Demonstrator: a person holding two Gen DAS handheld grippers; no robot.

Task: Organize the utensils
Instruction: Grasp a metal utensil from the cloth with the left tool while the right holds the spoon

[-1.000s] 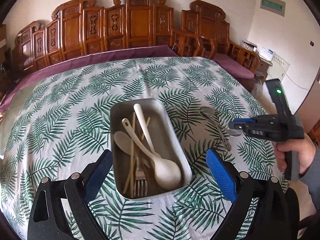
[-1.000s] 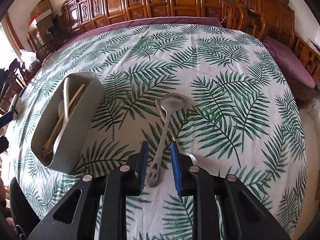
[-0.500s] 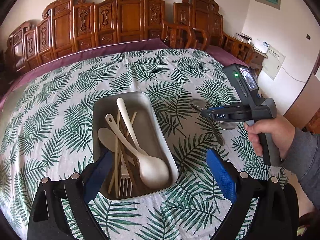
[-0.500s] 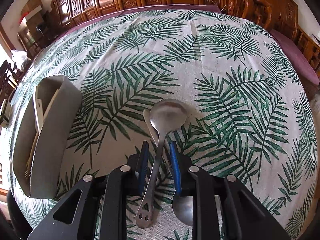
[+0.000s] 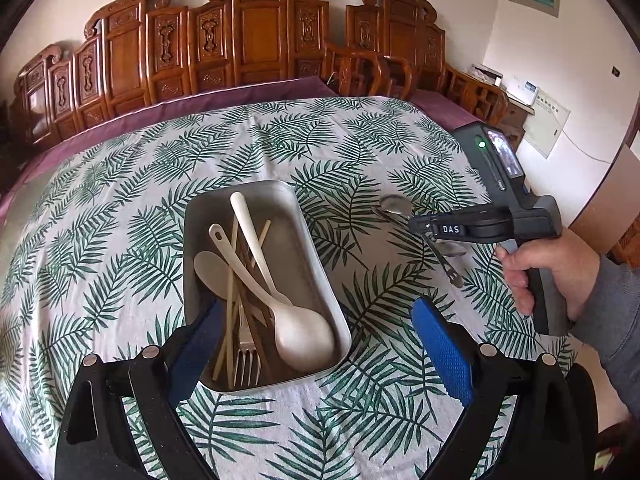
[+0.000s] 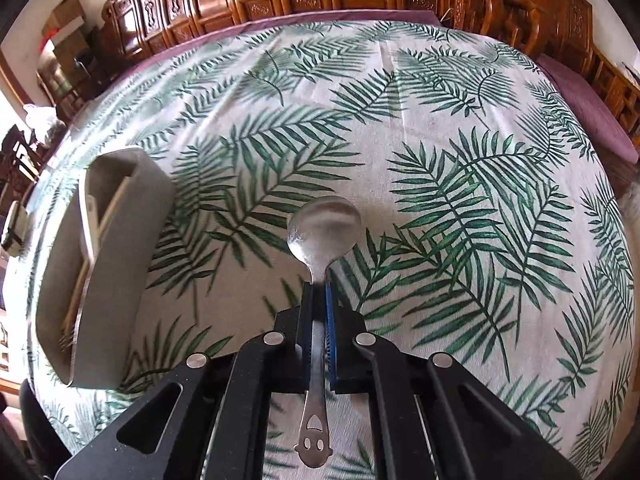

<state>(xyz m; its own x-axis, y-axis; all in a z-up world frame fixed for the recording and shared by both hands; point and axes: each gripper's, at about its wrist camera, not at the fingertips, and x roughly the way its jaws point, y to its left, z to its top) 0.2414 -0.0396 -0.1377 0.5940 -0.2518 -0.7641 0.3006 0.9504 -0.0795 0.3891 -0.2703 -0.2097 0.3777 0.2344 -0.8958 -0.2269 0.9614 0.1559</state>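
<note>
The right gripper [image 6: 319,292] is clamped on the neck of a shiny steel spoon [image 6: 324,228], bowl forward, over the palm-leaf tablecloth [image 6: 460,160]. The rectangular grey metal tray [image 6: 116,264] of utensils lies well apart to its left, with bare cloth between. The left gripper [image 5: 320,344] stands wide open, straddling the tray's near end.

Carved wooden chairs [image 5: 256,40] behind a palm-leaf tablecloth [image 5: 120,208] over purple cloth [image 5: 224,98]
</note>
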